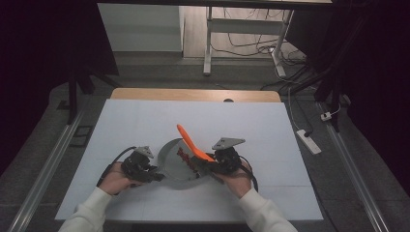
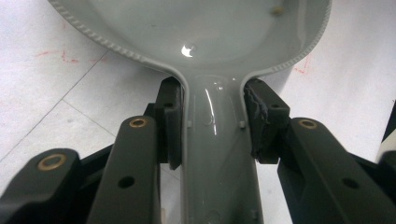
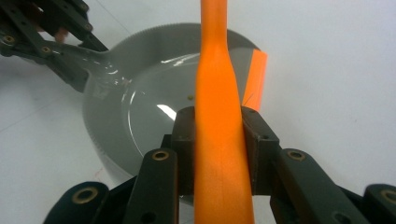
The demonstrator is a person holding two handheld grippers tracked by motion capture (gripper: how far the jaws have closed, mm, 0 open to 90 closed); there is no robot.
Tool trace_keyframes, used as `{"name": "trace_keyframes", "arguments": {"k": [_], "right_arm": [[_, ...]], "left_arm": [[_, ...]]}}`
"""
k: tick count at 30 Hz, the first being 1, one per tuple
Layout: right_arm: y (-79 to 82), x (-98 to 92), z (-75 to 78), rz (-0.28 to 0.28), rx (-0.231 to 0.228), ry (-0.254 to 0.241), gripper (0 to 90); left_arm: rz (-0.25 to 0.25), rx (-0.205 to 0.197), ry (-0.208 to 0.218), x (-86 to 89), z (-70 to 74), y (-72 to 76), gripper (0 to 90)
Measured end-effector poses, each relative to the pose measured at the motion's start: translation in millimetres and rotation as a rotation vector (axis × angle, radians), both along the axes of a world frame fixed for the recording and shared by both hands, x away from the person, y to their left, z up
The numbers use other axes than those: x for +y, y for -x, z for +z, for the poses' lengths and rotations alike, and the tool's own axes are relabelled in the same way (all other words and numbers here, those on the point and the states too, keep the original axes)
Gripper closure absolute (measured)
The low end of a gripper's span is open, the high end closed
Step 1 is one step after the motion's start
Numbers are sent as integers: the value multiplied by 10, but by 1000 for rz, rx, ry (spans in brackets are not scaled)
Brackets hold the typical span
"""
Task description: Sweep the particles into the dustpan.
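A grey pan (image 1: 175, 162) lies on the white tabletop (image 1: 145, 121). My left gripper (image 1: 155, 175) is shut on its handle (image 2: 212, 154); the pads (image 2: 170, 121) press both sides just below the bowl (image 2: 210, 28). My right gripper (image 1: 207, 165) is at the pan's right rim, shut on an orange spatula (image 1: 189, 141) that slants up and away to the left. In the right gripper view the spatula (image 3: 217, 70) rises between the jaws over the pan (image 3: 144, 107), and the left gripper (image 3: 60, 42) holds the handle at upper left. Dark reddish bits (image 1: 185, 157) are by the right rim; I cannot tell what they are.
A wooden strip (image 1: 193, 94) edges the table's far side. On the floor beyond are desk legs (image 1: 208, 43), loose cables and a white power strip (image 1: 309, 141). Bare white surface lies all around the pan.
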State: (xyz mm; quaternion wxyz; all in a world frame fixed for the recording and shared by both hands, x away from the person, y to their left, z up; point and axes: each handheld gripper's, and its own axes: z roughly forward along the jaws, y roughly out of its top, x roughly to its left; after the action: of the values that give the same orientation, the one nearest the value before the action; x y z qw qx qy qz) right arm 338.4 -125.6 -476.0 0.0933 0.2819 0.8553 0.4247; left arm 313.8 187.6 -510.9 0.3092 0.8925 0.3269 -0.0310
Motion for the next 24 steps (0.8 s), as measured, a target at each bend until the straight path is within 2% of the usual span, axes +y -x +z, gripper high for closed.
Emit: {"name": "trace_keyframes", "arguments": {"k": [5,8,14,24], "right_arm": [[-86,-242,134,-87,-63,-16,699],[-132,-377,165,-124,-79,-24,699],[-159,-499,194,-118,-111,-26,699],[-95,-574,233,-109,-141,-13,700]], "left_arm": [[1,-14,2,7,6,2,616],[5,-15,6,9,5,3,616],[22,-31,8,16,5,11,616],[100,-69,33,94,43,101,616]]}}
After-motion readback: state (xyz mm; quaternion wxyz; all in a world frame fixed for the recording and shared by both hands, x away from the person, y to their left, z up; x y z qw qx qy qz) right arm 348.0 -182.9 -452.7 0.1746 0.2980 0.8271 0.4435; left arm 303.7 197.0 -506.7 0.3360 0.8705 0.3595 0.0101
